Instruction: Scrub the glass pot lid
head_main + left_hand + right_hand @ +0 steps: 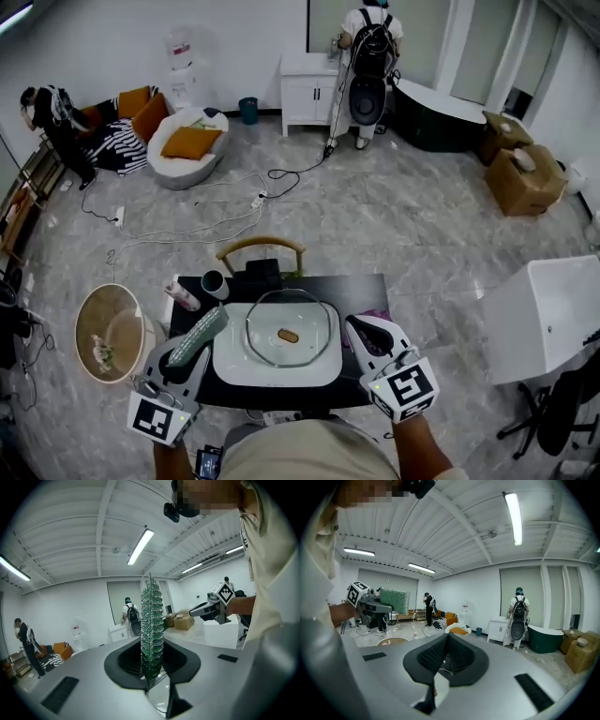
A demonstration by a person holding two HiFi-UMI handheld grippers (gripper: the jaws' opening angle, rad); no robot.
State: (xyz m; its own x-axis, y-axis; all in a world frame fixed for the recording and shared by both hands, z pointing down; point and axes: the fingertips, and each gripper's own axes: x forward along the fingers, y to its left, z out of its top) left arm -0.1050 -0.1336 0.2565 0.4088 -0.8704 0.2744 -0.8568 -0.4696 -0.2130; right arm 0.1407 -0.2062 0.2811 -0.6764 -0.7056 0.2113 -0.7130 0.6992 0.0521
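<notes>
Grey marbled floor (394, 225) spreads round a dark table (361, 289) that stands close before the person. On the table sits a white square tray (230, 370), and the glass pot lid (314, 328) lies flat on it near the middle, with its brown knob (288, 335) facing up.

The two grippers flank the tray. The left gripper (180, 356) sits at the tray's left front corner with its jaws clamped on a green scrub pad (199, 335). In the left gripper view the pad stands edge-on between the jaws and rises well above them. From the head view the pad slants toward the lid, its far end over the tray's left edge and just short of the lid's rim; whether it touches the tray cannot be told.

The right gripper (361, 328) is at the tray's right side, close to the lid but apart from it. Its jaws are pressed together with nothing between them.

At the table's back left stand a dark cup (214, 284) and a small bottle (183, 295).
</notes>
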